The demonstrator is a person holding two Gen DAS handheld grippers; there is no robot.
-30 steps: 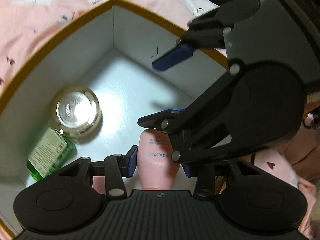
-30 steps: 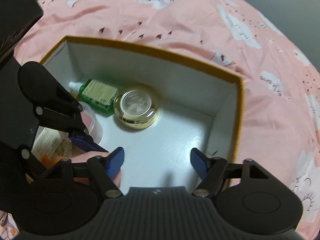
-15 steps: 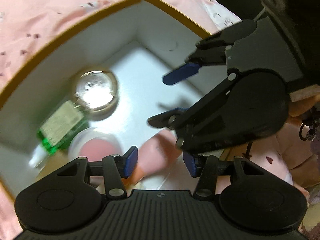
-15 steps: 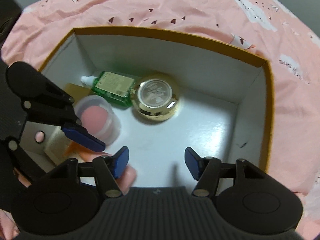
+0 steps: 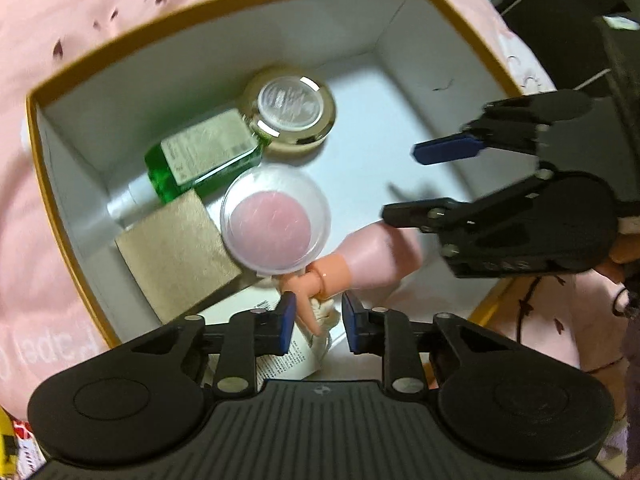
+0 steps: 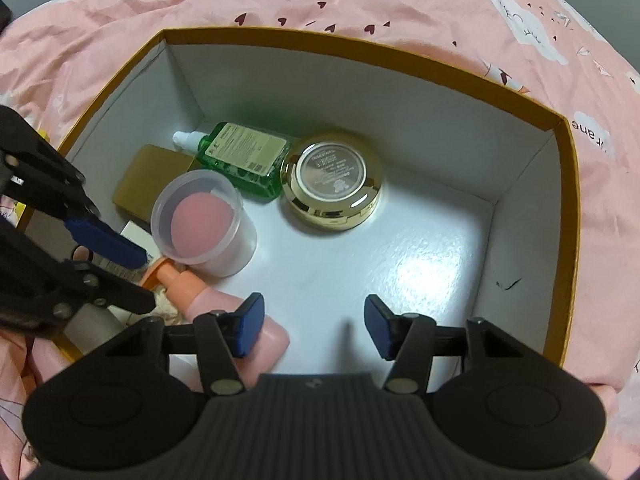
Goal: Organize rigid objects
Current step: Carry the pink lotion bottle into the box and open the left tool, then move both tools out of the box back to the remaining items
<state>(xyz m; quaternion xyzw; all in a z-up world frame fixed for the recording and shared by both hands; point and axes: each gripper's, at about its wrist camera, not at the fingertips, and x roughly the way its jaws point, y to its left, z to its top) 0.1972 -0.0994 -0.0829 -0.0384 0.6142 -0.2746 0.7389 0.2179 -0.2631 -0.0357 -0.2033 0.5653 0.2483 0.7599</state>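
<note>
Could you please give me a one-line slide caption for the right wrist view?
Open right gripper hovers inside the box beside a pink bottle, gold jar and green bottle.

pink bottle point(image 5: 368, 258) on its side in white-lined box point(image 5: 400, 40)

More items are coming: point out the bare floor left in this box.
Free: the white floor between the gold compact, the far wall and the right wall. Crowded: the left end, with the green bottle, sponge cup, brown box and pink bottle.

Right gripper point(image 6: 314, 326) agape over box point(image 6: 440, 128); gold jar point(image 6: 332, 180) inside.
</note>
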